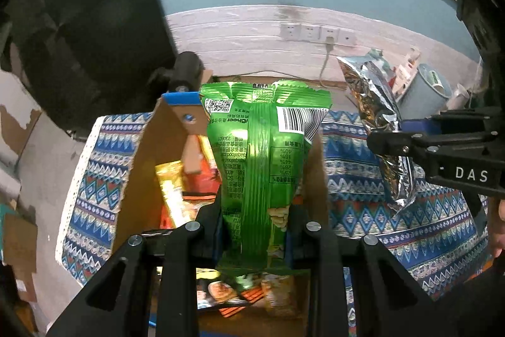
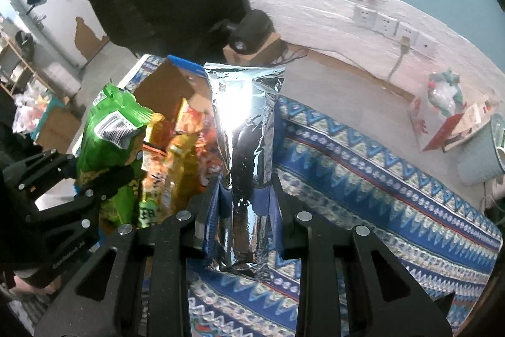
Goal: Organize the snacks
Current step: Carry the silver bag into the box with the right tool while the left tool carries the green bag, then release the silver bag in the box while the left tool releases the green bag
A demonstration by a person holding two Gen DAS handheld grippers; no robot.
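My left gripper (image 1: 254, 229) is shut on a green snack bag (image 1: 265, 144) and holds it upright over an open cardboard box (image 1: 142, 166) with orange and yellow snack packs (image 1: 176, 188) inside. My right gripper (image 2: 246, 204) is shut on a silver foil snack bag (image 2: 246, 141), held upright just right of the box. The right gripper and silver bag also show in the left wrist view (image 1: 378, 119). The left gripper with the green bag shows in the right wrist view (image 2: 110, 128), beside the box's snacks (image 2: 176, 154).
A blue patterned cloth (image 2: 363, 179) covers the surface under both grippers. A pale bucket (image 1: 426, 94) and a red-and-white package (image 2: 442, 116) stand at the far right. A black chair back (image 1: 94, 37) rises behind the box. Wall sockets (image 1: 315, 32) are on the back wall.
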